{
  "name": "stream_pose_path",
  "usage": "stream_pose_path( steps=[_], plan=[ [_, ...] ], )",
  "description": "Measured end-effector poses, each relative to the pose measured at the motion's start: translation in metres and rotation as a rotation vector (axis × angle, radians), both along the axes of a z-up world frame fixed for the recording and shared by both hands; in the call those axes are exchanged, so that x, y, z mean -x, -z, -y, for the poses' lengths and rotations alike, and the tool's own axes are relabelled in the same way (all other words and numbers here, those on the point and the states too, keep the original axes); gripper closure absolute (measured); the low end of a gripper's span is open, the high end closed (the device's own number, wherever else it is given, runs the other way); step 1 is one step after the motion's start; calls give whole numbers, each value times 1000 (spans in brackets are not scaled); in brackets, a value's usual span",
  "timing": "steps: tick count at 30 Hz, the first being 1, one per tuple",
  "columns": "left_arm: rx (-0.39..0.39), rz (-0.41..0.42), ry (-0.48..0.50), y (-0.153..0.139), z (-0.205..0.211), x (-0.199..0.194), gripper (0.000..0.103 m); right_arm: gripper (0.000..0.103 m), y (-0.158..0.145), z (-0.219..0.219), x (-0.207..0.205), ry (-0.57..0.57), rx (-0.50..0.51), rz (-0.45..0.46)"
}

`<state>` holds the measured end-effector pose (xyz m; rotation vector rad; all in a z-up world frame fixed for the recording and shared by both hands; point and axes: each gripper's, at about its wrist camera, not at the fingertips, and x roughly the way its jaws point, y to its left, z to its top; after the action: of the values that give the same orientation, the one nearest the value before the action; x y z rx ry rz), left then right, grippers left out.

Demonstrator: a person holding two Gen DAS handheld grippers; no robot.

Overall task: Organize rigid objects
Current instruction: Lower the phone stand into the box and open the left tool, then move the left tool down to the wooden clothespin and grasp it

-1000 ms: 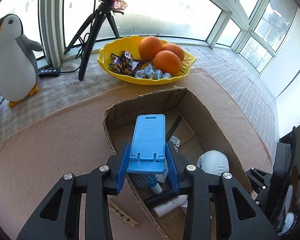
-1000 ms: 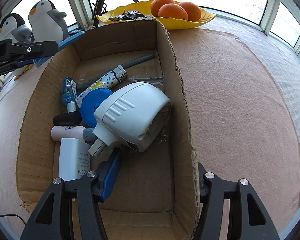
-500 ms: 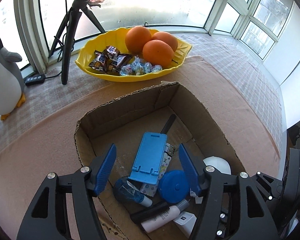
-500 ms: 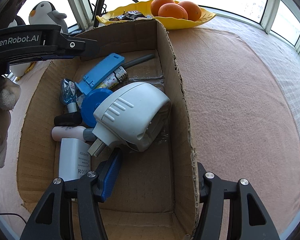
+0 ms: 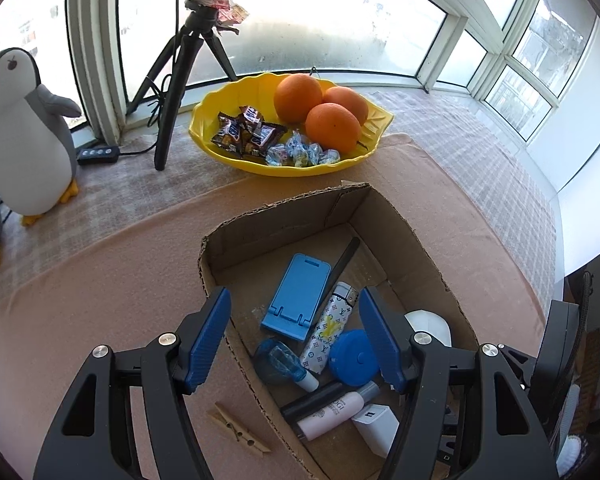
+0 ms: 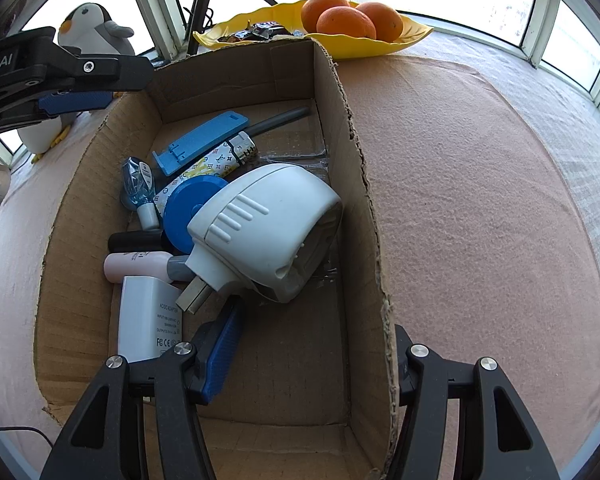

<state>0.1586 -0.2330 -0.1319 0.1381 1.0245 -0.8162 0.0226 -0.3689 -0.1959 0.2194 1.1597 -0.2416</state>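
A cardboard box (image 5: 427,248) (image 6: 355,184) holds several rigid items. The blue phone stand (image 5: 298,296) (image 6: 204,140) lies flat inside it beside a patterned lighter (image 5: 329,330), a blue round case (image 5: 353,358) and a large white device (image 6: 268,232). My left gripper (image 5: 296,340) is open and empty above the box's left wall. My right gripper (image 6: 311,356) is open; its two fingers straddle the box's right wall without closing on it.
A wooden clothespin (image 5: 238,432) lies on the pink mat left of the box. A yellow bowl (image 5: 228,148) with oranges and sweets stands behind it. A tripod (image 5: 176,80) and a penguin plush (image 5: 20,136) stand at the back left.
My left gripper opened and let the blue phone stand drop into the box, then drew back and up. The right gripper has not moved.
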Motion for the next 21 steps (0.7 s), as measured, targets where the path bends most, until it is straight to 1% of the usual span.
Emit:
stream_pose_path(
  steps=[3, 7, 11, 14, 17, 19, 20, 21],
  plan=[
    [6, 4, -41, -6, -23, -1, 37, 48, 0, -1, 1, -2, -1, 1],
    [4, -9, -94, -4, -55, -2, 37, 48, 0, -2, 1, -2, -1, 1],
    [-4, -45, -145, 9, -80, 3, 37, 48, 0, -1, 1, -2, -1, 1],
    [-38, -66, -161, 27, -89, 6, 37, 48, 0, -3, 1, -5, 1, 0],
    [-57, -89, -158, 46, -92, 8, 40, 48, 0, -4, 2, -7, 3, -1],
    [-71, -84, -128, 55, -89, 10, 49, 48, 0, -5, 2, -10, 3, -2],
    [-76, -81, -113, 58, -88, 11, 56, 48, 0, -5, 3, -10, 3, -2],
    [-76, -85, -95, 61, -86, 11, 58, 48, 0, -4, 3, -11, 3, -2]
  ],
)
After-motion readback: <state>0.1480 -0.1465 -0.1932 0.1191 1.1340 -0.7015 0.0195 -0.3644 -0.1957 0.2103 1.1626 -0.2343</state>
